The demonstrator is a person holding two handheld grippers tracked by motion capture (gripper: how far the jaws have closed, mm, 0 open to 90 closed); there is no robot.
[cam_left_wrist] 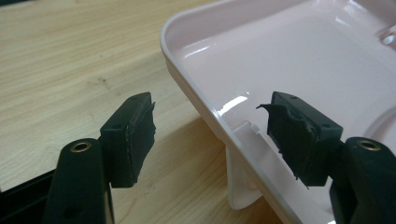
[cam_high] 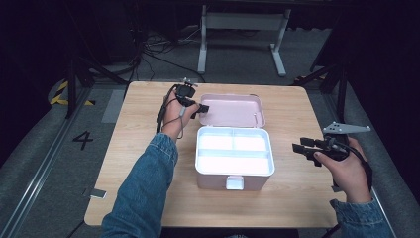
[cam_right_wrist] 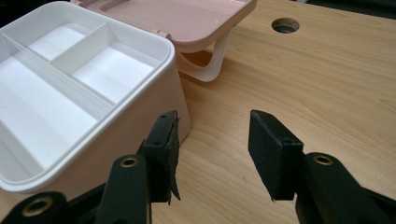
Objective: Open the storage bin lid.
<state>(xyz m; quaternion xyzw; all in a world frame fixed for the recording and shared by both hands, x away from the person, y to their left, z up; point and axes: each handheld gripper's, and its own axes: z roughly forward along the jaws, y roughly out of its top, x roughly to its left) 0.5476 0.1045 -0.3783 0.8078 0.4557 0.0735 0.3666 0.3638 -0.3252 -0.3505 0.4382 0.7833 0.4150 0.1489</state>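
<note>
Left gripper [cam_left_wrist: 210, 140]: jaws wide apart, straddling the lid's [cam_high: 233, 110] rim, gripping nothing.
Right gripper [cam_right_wrist: 212, 156]: open, empty, right of the box [cam_high: 234, 173].
Lid: folded back behind box, nearer the left hand.

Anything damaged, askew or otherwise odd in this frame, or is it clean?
One thing: the rubber pads on the left gripper are torn, with ragged, peeling edges on both fingers. One pad of the right gripper looks frayed at its lower edge too. The pink box sits open, its lid laid back flat and its tray empty; nothing spilled.
</note>
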